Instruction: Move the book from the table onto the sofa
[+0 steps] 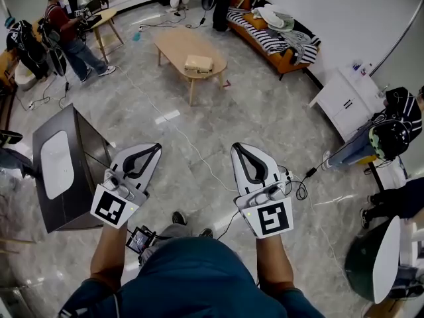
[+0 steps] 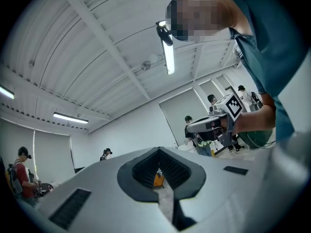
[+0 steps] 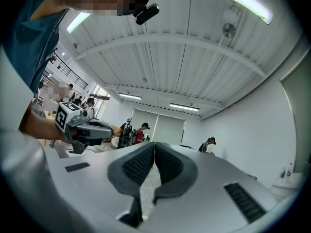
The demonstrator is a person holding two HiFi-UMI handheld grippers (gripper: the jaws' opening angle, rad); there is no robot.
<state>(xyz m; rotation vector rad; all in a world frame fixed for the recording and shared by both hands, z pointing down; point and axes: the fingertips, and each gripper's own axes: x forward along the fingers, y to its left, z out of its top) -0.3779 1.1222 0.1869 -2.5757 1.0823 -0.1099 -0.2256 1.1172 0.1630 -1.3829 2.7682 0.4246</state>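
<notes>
**Both grippers shut and empty, book far off on the table**

Head view: The person stands on the pale floor (image 1: 265, 138), well apart from the wooden table (image 1: 173, 45). The book (image 1: 198, 63) lies on that table, near its right-hand end. The sofa (image 1: 255, 28), orange and heaped with striped cushions and clothes, stands against the wall to the table's right, so the carry looks like a short one. The left gripper (image 1: 151, 149) and right gripper (image 1: 238, 148) are held out side by side and point toward the table. Nothing is within reach, so I read this as a carrying pose for the walk over. The jaws of each are closed together with nothing in them. A dark cabinet (image 1: 66, 171) stands just beside the left gripper. A cable (image 1: 192, 154) trails across the floor between the person and the table, which could be a tripping risk.

Left gripper view: The jaws meet at their tips and the dark ribbed pads (image 2: 146, 169) enclose only an empty hollow. The camera looks up at the ribbed ceiling (image 2: 97, 42), and the other gripper shows at the right.

Right gripper view: The jaws are pressed tip to tip with nothing between them, and the left gripper shows at the left.

Writing: The marker cubes (image 1: 114, 207) carry black-and-white square patterns, not words. No brand or label can be read anywhere, and the book's cover is too small to make out.
</notes>
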